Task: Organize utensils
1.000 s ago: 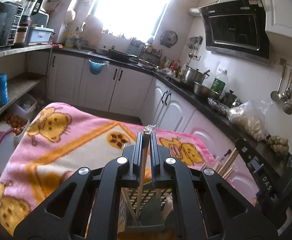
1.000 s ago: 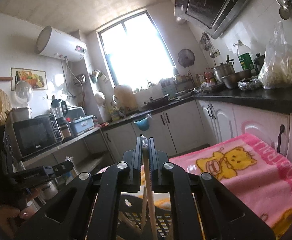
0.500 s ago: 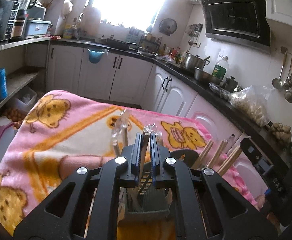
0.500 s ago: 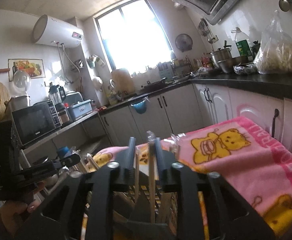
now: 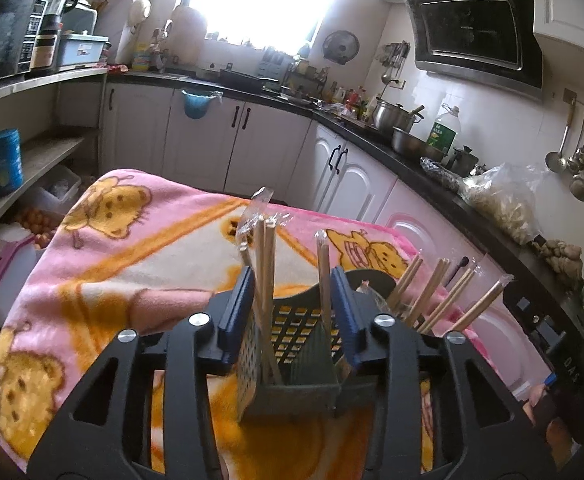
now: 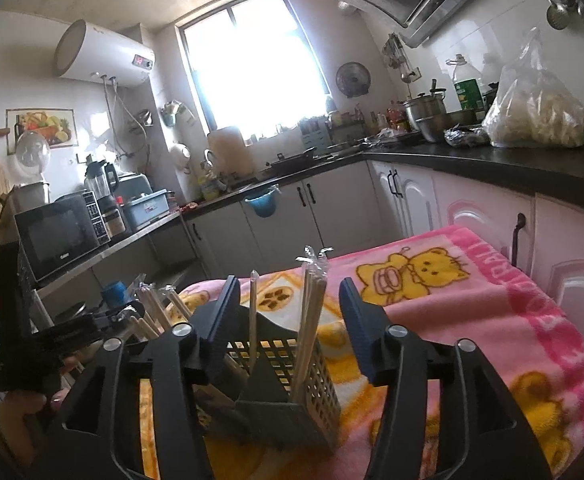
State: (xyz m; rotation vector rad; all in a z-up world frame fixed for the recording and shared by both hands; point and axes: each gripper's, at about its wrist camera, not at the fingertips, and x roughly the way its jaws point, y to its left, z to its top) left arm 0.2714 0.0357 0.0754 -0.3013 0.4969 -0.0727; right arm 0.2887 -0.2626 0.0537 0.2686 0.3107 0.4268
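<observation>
Left gripper (image 5: 292,312): jaws just opened, apart, gripping nothing
Right gripper (image 6: 290,316): jaws just opened, wide, empty
Chopsticks (image 5: 266,264): wrapped, upright in holder
Holder (image 5: 292,364): dark, perforated, on blanket (image 5: 140,256)

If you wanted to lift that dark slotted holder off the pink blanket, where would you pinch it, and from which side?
I'd pinch the holder by the top rim of one flat perforated wall, coming down from above at a corner clear of the wrapped chopsticks. It stands upright on the blanket, its walls look thin and straight, and the sticks crowd the open top.
</observation>
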